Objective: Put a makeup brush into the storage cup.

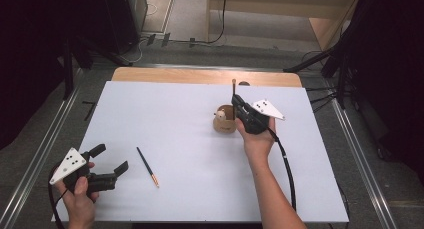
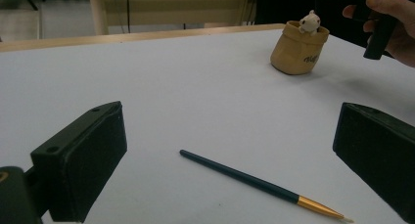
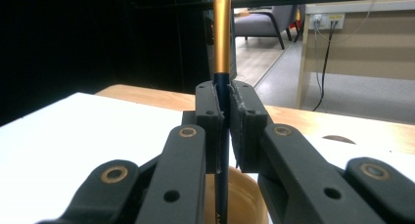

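The right gripper (image 1: 238,105) is pinching a thin brush (image 3: 221,62), and its two black jaws are pressed tight on the dark handle. The brush stands straight up between the jaws, with its gold part sticking out above them. From the high view, the top of the brush (image 1: 233,89) rises just above the gripper, over a small tan pot (image 1: 223,121). The pot sits on the white table (image 1: 175,109), toward the far right side, and a little white toy animal (image 2: 310,22) peeks out of its top. The low end of the brush points down at the open mouth of the pot (image 3: 244,197); I cannot tell if it touches the pot. The person's right hand (image 1: 257,139) holds this gripper from behind. The left gripper (image 1: 111,160) is near the front left corner of the table, held by the left hand (image 1: 80,189). Its jaws are spread wide apart, with nothing between the pads. A second brush (image 1: 148,167) lies flat on the table just in front of those open jaws. It has a dark handle and a gold end with a pale tip (image 2: 264,187). This second brush is well apart from the pot.
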`<state>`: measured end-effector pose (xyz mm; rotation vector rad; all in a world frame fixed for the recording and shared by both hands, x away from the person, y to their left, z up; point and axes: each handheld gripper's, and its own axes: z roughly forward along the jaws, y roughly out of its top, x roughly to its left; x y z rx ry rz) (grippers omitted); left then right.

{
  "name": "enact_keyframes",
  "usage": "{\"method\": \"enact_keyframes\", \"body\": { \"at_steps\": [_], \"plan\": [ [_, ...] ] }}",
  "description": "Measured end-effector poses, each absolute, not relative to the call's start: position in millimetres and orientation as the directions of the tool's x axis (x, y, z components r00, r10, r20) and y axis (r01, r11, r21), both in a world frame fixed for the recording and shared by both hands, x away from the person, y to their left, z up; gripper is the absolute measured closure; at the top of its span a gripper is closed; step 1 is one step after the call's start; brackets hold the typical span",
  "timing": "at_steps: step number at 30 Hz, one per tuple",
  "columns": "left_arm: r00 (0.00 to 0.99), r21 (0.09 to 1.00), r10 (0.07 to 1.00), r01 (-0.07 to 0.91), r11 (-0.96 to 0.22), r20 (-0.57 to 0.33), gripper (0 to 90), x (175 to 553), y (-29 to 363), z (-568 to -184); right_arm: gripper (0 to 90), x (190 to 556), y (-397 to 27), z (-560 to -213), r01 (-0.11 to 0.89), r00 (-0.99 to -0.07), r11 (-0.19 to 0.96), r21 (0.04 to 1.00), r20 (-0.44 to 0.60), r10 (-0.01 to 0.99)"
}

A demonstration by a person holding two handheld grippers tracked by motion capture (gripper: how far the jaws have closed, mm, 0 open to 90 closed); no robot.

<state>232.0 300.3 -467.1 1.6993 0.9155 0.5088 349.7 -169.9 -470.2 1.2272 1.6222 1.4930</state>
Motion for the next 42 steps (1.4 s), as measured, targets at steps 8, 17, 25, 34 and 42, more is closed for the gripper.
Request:
{"method": "enact_keyframes", "body": {
  "at_steps": [8, 17, 25, 34, 42],
  "plan": [
    [0.613, 0.941, 0.782, 0.319, -0.114, -0.113, 0.3, 232.1, 300.1, -467.3, 84.6, 350.0, -168.5, -482.2, 0.261, -0.381, -0.042, 0.965, 0.143, 0.913],
    [0.61, 0.94, 0.784, 0.322, -0.112, -0.116, 0.3, 232.3, 300.8, -467.4, 69.7, 342.5, -170.4, -482.5, 0.291, -0.365, -0.033, 0.956, 0.143, 0.92],
    [0.612, 0.94, 0.783, 0.321, -0.115, -0.113, 0.3, 233.0, 300.3, -468.1, 41.5, 324.2, -187.0, -474.6, 0.294, -0.383, -0.09, 0.952, 0.203, 0.901],
    [0.618, 0.936, 0.779, 0.327, -0.133, -0.105, 0.3, 233.7, 296.2, -470.1, 32.7, 292.2, -216.1, -471.8, 0.286, -0.399, -0.101, 0.953, 0.214, 0.892],
    [0.621, 0.934, 0.778, 0.328, -0.144, -0.099, 0.3, 233.6, 294.6, -471.0, 26.9, 263.0, -238.7, -471.6, 0.296, -0.414, -0.09, 0.951, 0.213, 0.885]
  ]
}}
